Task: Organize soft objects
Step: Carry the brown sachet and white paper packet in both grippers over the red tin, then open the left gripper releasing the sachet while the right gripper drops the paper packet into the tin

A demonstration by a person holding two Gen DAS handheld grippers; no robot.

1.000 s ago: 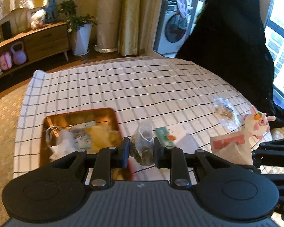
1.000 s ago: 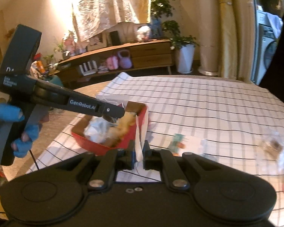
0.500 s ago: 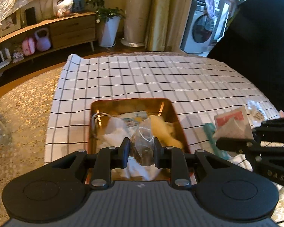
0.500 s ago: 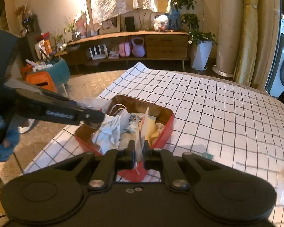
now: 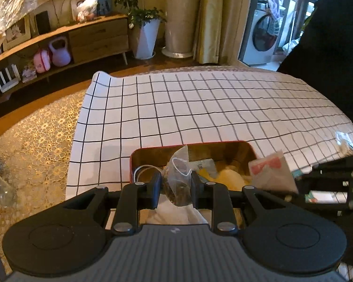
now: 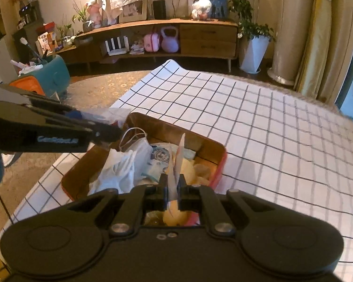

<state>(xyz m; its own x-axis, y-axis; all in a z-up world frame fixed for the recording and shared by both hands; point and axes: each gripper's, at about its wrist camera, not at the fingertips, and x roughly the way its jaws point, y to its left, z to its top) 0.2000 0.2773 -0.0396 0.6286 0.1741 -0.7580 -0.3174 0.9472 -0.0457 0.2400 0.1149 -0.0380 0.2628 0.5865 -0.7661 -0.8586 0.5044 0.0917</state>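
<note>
My left gripper [image 5: 176, 189] is shut on a clear plastic bag of dark bits [image 5: 178, 178] and holds it over the near end of the red tin [image 5: 244, 143]. My right gripper [image 6: 172, 189] is shut on a flat paper packet with red print [image 6: 179, 162], seen edge-on, above the tin [image 6: 220, 162]. The same packet [image 5: 271, 174] shows in the left wrist view at the tin's right side. The tin holds a white face mask [image 6: 127, 162], a printed pouch [image 6: 161, 156] and a yellow soft thing [image 6: 188, 169]. The left gripper [image 6: 101, 132] reaches in from the left.
The checked tablecloth [image 5: 211, 108] covers the table; its left edge drops to a patterned rug [image 5: 35, 129]. Another clear bag [image 5: 346, 141] lies at the right edge. A teal and orange stool [image 6: 47, 75] stands on the floor to the left.
Both grippers have moved left over the tin, each still holding its item. The tin now lies right under the fingers in both views.
</note>
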